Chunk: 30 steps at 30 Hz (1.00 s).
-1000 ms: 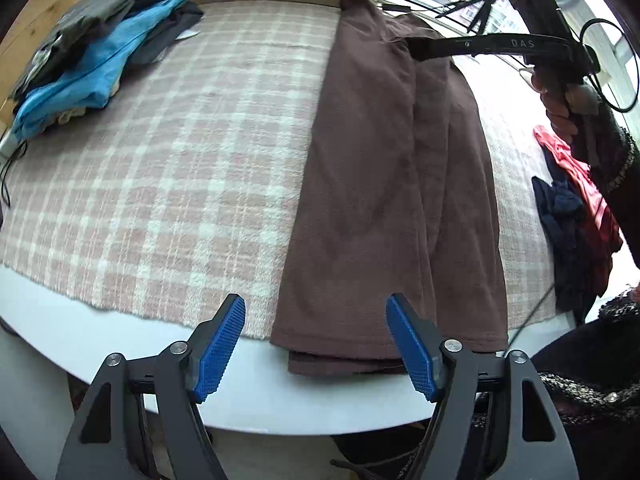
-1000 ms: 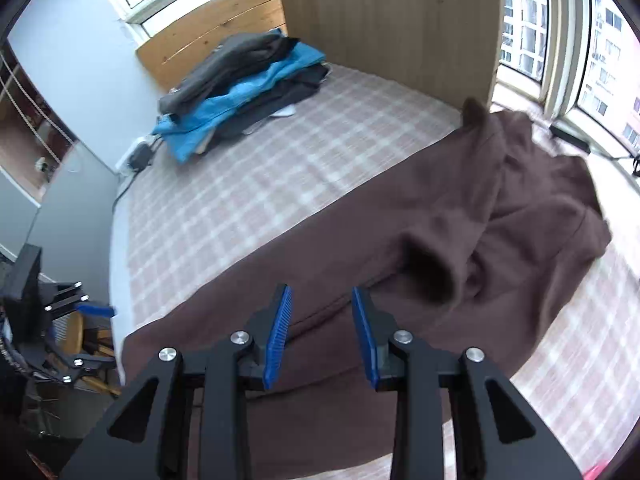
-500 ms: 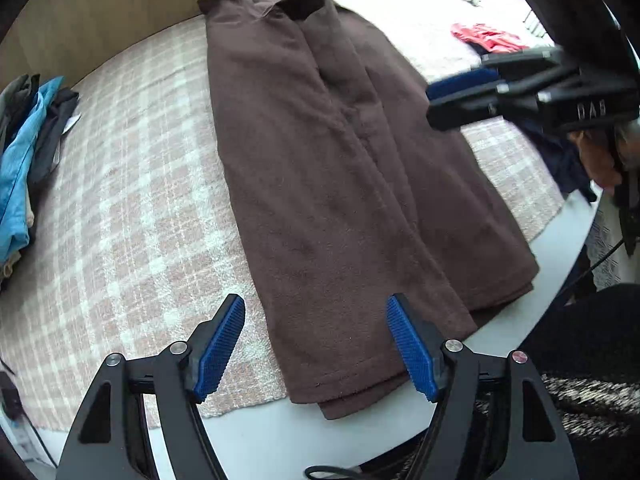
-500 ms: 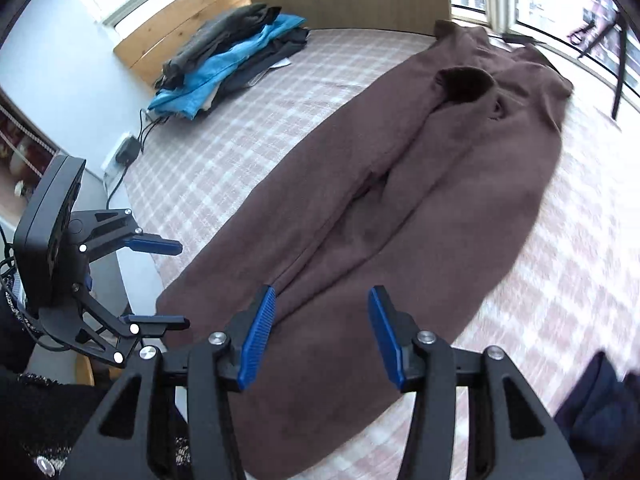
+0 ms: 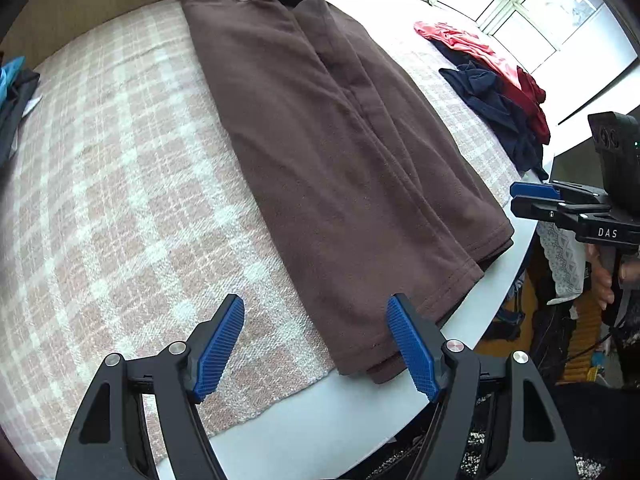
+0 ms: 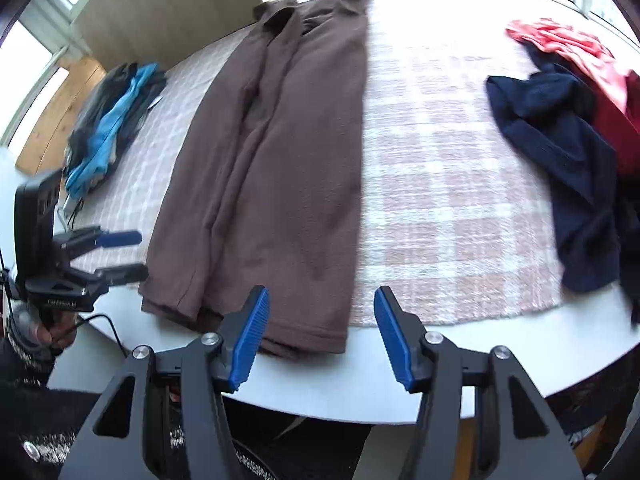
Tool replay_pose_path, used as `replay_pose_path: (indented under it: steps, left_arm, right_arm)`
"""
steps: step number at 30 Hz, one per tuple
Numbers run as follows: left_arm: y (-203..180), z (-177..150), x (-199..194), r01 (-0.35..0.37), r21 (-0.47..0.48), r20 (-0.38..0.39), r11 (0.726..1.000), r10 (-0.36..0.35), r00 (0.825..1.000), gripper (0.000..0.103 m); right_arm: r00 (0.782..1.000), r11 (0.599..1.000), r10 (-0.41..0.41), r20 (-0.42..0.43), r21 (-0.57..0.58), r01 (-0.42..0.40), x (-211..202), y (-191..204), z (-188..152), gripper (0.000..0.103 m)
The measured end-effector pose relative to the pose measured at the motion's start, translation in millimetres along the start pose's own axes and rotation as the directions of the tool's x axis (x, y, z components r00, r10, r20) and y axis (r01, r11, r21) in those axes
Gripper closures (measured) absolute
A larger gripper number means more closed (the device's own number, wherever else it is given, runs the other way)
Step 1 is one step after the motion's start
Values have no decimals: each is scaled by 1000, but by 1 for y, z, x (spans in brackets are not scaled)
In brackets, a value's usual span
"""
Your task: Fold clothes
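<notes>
Tabletop [image 6: 360,384]: white, showing bare along its near edge.
Plaid cloth [image 5: 120,184]: pink and white, lying spread over the tabletop.
Wooden panel [image 6: 160,12]: standing at far left.
Windows [image 5: 560,8]: letting daylight in at the far side.

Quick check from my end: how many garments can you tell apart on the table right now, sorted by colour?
Brown: 1, the long brown garment laid flat down the middle.
Navy: 1, the crumpled navy garment.
Red: 1, the red garment beside it; it may be more than one piece.
Blue: 1, the blue garment in the folded stack; the dark pieces around it cannot be counted.
Total: 4 distinguishable.
</notes>
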State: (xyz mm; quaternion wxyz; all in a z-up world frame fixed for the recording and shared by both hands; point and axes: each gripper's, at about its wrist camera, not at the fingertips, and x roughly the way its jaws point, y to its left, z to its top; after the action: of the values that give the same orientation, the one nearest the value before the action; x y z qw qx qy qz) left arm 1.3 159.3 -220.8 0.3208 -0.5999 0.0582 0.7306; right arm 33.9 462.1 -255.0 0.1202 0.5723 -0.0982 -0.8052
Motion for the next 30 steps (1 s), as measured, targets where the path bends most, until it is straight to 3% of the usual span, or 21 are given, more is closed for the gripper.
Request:
replay_pose_path:
  steps: [2,5,10,14,17,21,25,27,30]
  left_arm:
    - [-1,2,7,20,-12,-23,1000,-20,1000,29]
    - [-18,5,9,6,56,-22,998,-5,1000,29]
    - [-38,3,10,-65,160,-39,985,72,997,29]
    - [-22,16,-23,-37,114,-3,993,37,999,29]
    - [-9,28,-34,-54,83,-7,995,54,998,29]
    - [9,63,-71,7,32,55,999,-9,998,29]
    - [35,117,-131,33,11,203,999,-35,979,28]
    - [39,131,-140,-42,8,213,999,39,976,27]
    - [41,124,-121,-116,24,146,993,111,983,27]
  right_arm:
    - [1000,1000,-4,4,23,4,5,-4,2,49]
    - [1000,1000,-11,2,3,11,15,1,5,49]
    - [988,978,-86,-126,-198,60,32,19,5,49]
    - [994,987,34,-99,-154,-49,-2,3,30,47]
    - [997,993,21,-68,-117,-29,-15,-17,51,46]
    - [991,989,134,-27,-50,-136,-45,-30,83,46]
    - [986,983,159,59,-103,-152,-87,-18,120,45]
    - [991,986,125,51,-122,-118,-88,-16,133,41]
    - [995,987,96,2,-128,-95,-73,-19,125,41]
